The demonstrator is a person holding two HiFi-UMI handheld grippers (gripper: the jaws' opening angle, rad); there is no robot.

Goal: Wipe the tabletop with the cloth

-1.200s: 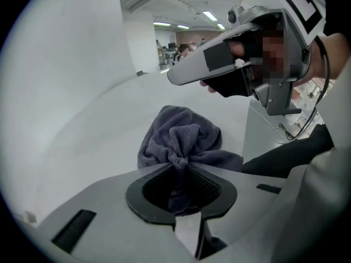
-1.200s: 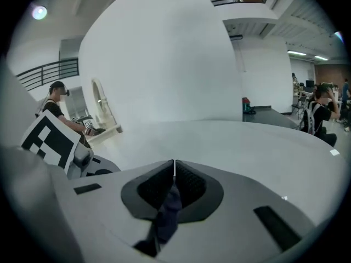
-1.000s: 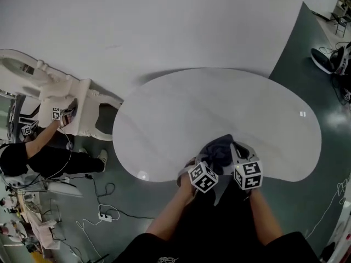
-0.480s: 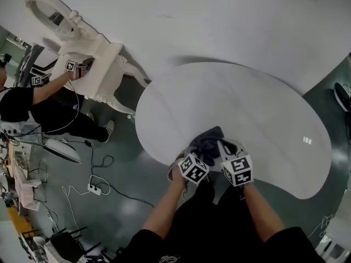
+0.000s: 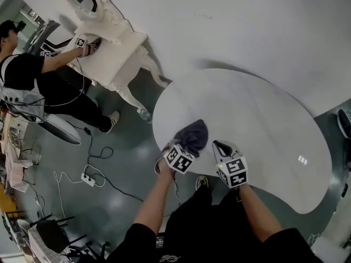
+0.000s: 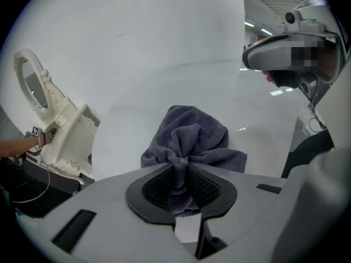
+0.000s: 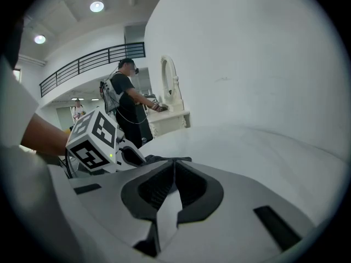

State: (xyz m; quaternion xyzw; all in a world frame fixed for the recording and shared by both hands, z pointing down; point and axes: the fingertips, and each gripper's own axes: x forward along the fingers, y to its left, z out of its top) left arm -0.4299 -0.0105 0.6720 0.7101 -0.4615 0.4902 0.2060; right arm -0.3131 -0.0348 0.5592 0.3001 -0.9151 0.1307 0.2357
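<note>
A dark grey cloth point(image 5: 193, 135) lies bunched on the white rounded tabletop point(image 5: 247, 114) near its left front edge. My left gripper point(image 5: 186, 146) is shut on a fold of the cloth point(image 6: 189, 138), which is pinched between the ribbed pads point(image 6: 205, 186) and spreads out onto the table point(image 6: 164, 86) ahead. My right gripper point(image 5: 220, 147) hovers just to the right of the cloth, over the table's front edge. Its jaws point(image 7: 173, 166) are shut with nothing between them. In the right gripper view the left gripper's marker cube point(image 7: 93, 138) and a strip of cloth point(image 7: 159, 159) show at left.
A white ornate dressing table with an oval mirror point(image 5: 112, 51) stands beyond the table's left end, where a person in black point(image 5: 33, 73) works. Cables and a power strip point(image 5: 88, 177) lie on the dark floor at left. A white backdrop point(image 5: 247, 21) rises behind the table.
Both grippers have slid left along the table's front edge, the left one dragging the cloth toward the table's left end. The right gripper now stands a little apart from the cloth.
</note>
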